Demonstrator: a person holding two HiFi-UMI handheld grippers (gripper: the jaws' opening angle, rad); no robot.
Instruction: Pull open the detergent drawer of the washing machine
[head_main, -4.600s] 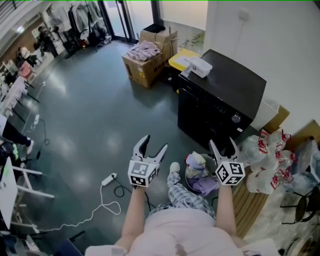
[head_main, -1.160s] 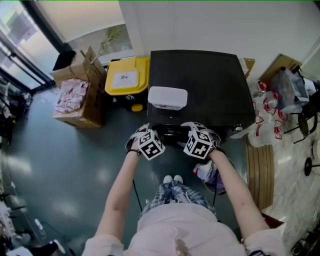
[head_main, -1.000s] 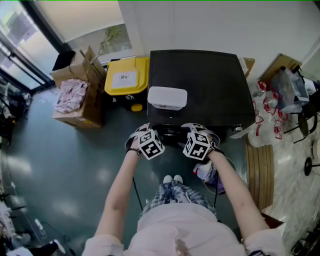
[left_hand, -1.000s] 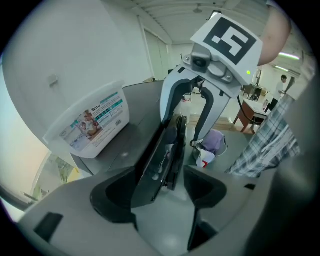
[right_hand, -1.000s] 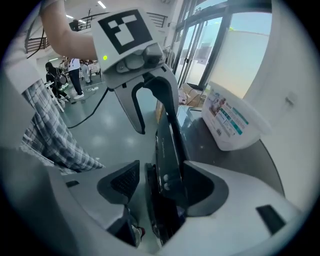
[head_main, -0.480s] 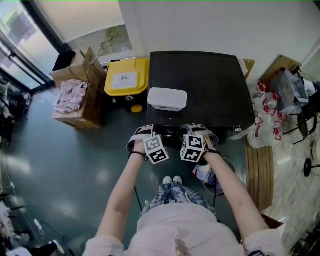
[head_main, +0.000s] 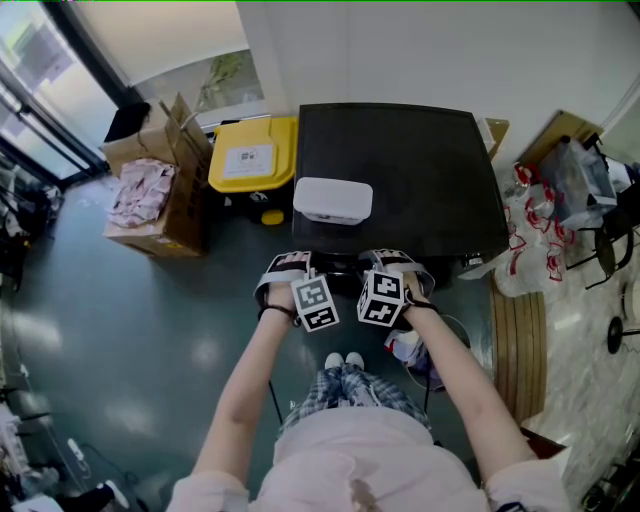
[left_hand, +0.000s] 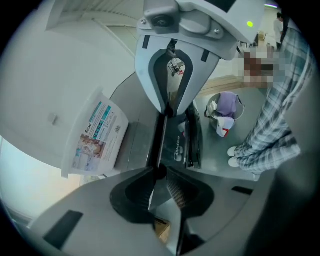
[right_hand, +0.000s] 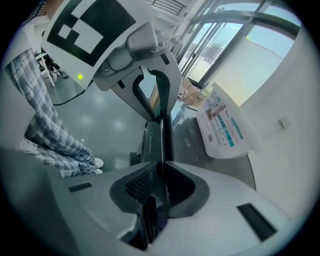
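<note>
A black washing machine (head_main: 420, 170) stands below me, and its dark drawer front (head_main: 345, 266) with pale lettering runs along the near top edge. My left gripper (head_main: 298, 264) and right gripper (head_main: 386, 262) sit side by side on that edge. In the left gripper view the thin top edge of the drawer front (left_hand: 184, 145) runs in between the jaws of the left gripper (left_hand: 161, 172), which are closing with their pads on it. The right gripper (right_hand: 161, 167) grips the same panel (right_hand: 149, 142) the same way, its jaws also closing.
A white printed packet (head_main: 333, 200) lies on the machine's lid just behind the grippers. A yellow bin (head_main: 250, 152) and cardboard boxes (head_main: 160, 190) stand to the left. A basket of clothes (head_main: 425, 350), a wooden bench (head_main: 520, 340) and plastic bags (head_main: 530, 240) are at the right.
Both marker cubes have rolled inward and drawn slightly nearer each other. The hands have stayed at the machine's front edge.
</note>
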